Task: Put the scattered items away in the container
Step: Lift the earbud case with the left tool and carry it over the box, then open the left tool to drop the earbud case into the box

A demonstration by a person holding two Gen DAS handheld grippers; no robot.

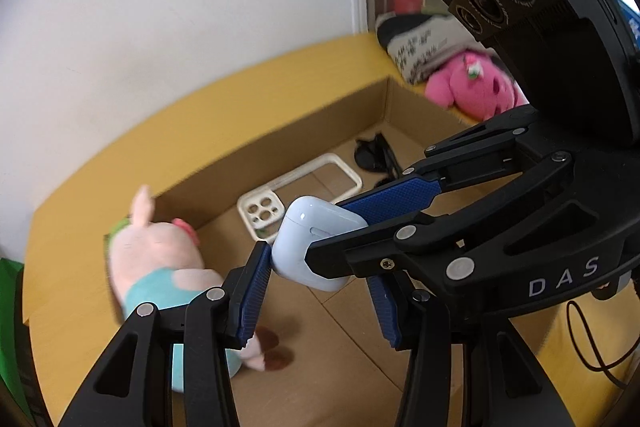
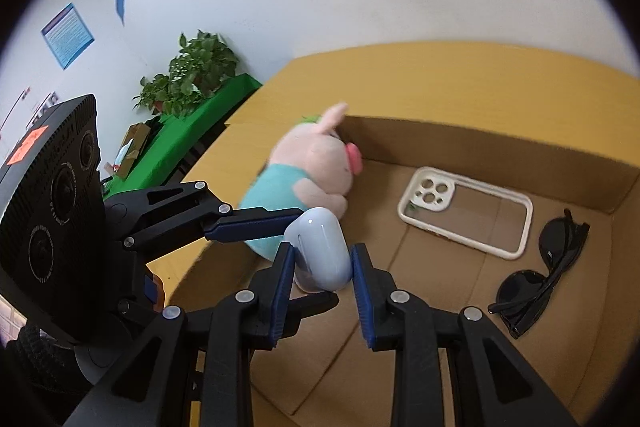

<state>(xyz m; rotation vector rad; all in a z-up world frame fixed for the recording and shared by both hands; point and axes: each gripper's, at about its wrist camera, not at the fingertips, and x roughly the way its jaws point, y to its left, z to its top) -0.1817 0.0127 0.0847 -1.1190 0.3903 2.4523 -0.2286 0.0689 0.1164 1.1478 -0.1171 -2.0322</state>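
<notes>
Glossy pale-blue earbud case (image 2: 320, 251), rounded, clamped by both the left tool (image 1: 320, 267) and right tool (image 2: 322, 263).

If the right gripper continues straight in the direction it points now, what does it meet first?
The right gripper, shut on the earbud case together with the left gripper, points down into the cardboard box. Straight ahead lies the plush pig, probably first; depth is unclear, so it might meet the box floor before it.
</notes>
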